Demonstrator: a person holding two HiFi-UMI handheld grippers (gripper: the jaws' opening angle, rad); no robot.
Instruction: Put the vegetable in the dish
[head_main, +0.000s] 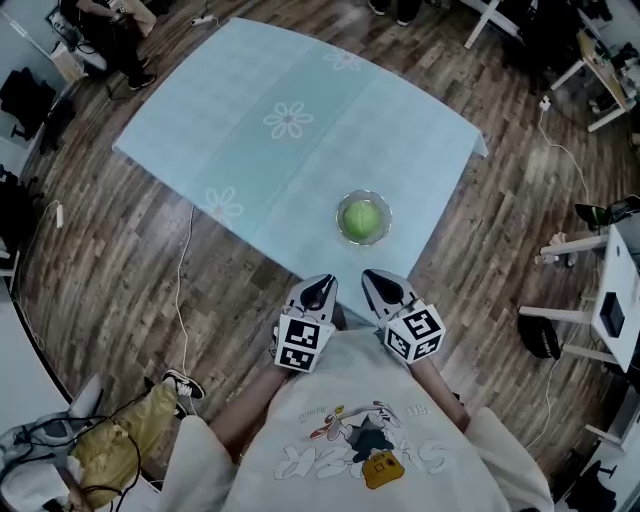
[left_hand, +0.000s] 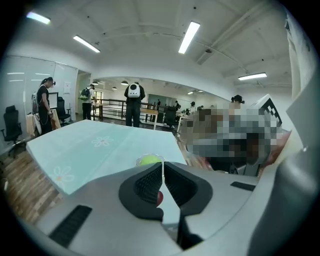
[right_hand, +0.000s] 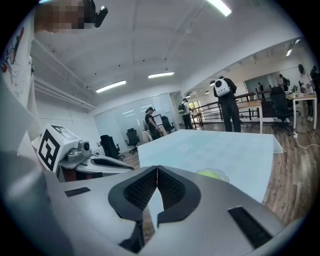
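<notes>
A round green vegetable (head_main: 361, 217) lies inside a small clear glass dish (head_main: 341, 228) near the front edge of the table with a pale blue cloth (head_main: 250, 150). The left gripper view shows the vegetable (left_hand: 147, 160) just beyond the jaws, and in the right gripper view it (right_hand: 210, 174) sits to the right of the jaws. My left gripper (head_main: 320, 288) and right gripper (head_main: 378, 283) hang side by side close to my body, just short of the table edge and the dish. Each has its jaws pressed together with nothing between them, as the left gripper (left_hand: 163, 172) and right gripper (right_hand: 157, 177) show.
Wooden floor surrounds the table. A cable (head_main: 185, 260) trails on the floor at the left, and a yellow bag (head_main: 110, 450) lies at the lower left. White desks (head_main: 600, 290) stand at the right. Several people (left_hand: 133, 102) stand beyond the table's far end.
</notes>
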